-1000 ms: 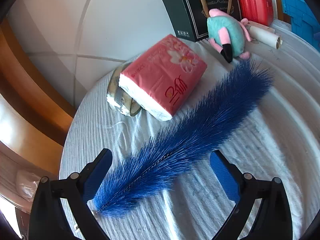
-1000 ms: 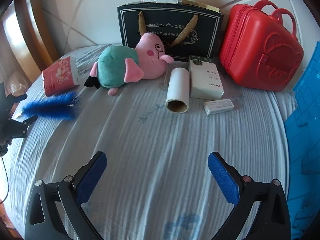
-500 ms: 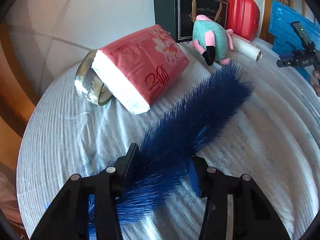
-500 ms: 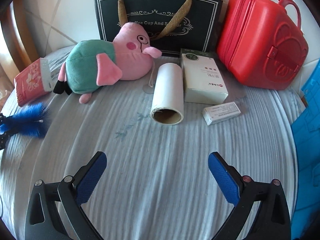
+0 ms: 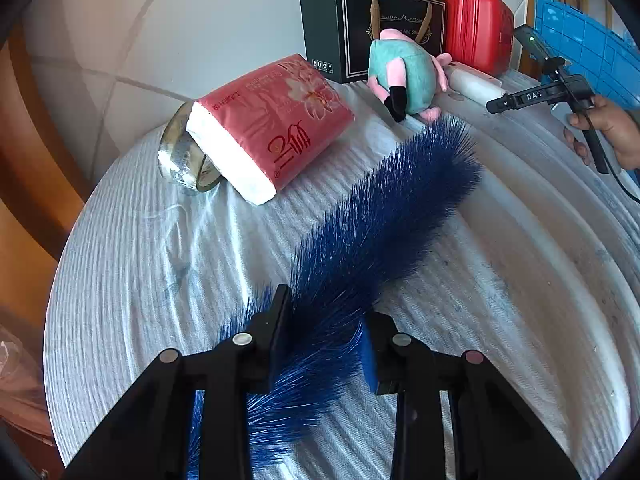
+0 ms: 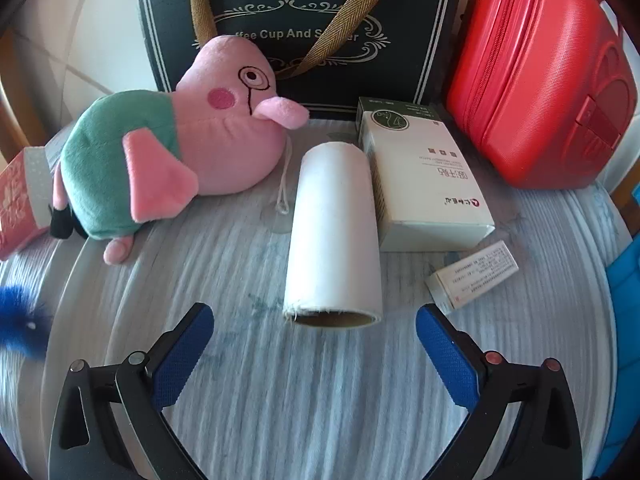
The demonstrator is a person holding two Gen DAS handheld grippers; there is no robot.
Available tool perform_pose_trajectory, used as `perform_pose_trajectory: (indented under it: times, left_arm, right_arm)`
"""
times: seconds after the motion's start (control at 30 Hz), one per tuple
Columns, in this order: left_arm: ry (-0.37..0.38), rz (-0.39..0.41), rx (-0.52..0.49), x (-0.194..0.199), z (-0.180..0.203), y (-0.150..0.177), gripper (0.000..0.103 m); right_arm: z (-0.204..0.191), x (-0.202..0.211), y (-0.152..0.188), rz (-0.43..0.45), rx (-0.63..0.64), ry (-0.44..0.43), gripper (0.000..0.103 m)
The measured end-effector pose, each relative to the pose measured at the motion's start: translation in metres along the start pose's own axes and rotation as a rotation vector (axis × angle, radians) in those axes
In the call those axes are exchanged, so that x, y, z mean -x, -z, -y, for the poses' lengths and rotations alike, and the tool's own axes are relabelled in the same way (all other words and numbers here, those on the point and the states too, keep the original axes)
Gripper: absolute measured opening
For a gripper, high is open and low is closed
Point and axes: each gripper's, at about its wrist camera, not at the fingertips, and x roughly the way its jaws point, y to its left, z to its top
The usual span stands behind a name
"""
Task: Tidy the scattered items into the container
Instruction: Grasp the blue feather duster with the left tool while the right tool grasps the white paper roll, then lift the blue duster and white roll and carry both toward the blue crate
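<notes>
My left gripper (image 5: 324, 336) is shut on the blue feather (image 5: 384, 208), held near its stem end, its tip raised over the cloth-covered table (image 5: 140, 280). A red tissue pack (image 5: 272, 128) leans on a tape roll (image 5: 180, 160) behind it. My right gripper (image 6: 314, 344) is open and empty, just in front of a white roll (image 6: 334, 228) lying end-on. A pink and green plush pig (image 6: 168, 160) lies left of the roll. A white box (image 6: 420, 176) and a small box (image 6: 472, 276) lie to its right. The blue crate (image 5: 588, 52) stands at the far right.
A dark gift bag (image 6: 304, 28) and a red case (image 6: 536, 72) stand at the back against the wall. The feather's tip (image 6: 20, 312) shows at the left edge of the right wrist view. The right gripper and hand (image 5: 560, 96) show in the left wrist view.
My left gripper closed on the blue feather and lifted it slightly. My right gripper moved forward, closer to the white roll and the plush pig.
</notes>
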Motion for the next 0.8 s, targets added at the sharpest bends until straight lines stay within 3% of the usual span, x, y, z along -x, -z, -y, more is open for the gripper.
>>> perform_pose_trajectory:
  times: [0.17,0.23,0.3,0.4,0.57,0.8]
  left_arm:
    - [-0.023,-0.003,0.013,0.007,0.01,0.001,0.028]
    - [-0.038,-0.008,0.026,0.009,0.013,0.002,0.027]
    - [-0.046,-0.007,0.044,0.011,0.016,0.003,0.027]
    - [-0.053,-0.011,0.063,0.012,0.021,0.005,0.026]
    - [-0.063,-0.038,0.097,0.018,0.03,0.01,0.024]
    - [-0.084,-0.062,0.157,0.033,0.048,0.017,0.022]
  right_arm:
    - [0.002,-0.01,-0.013,0.009,-0.034,0.003,0.099]
    - [0.003,-0.015,-0.016,0.002,-0.042,0.008,0.088]
    - [0.004,-0.019,-0.017,-0.005,-0.049,0.014,0.068]
    - [0.007,-0.02,-0.016,-0.012,-0.058,0.007,0.047]
    - [0.007,-0.008,-0.002,-0.03,-0.064,-0.027,0.045]
    - [-0.003,0.024,0.042,-0.081,-0.057,-0.075,0.045]
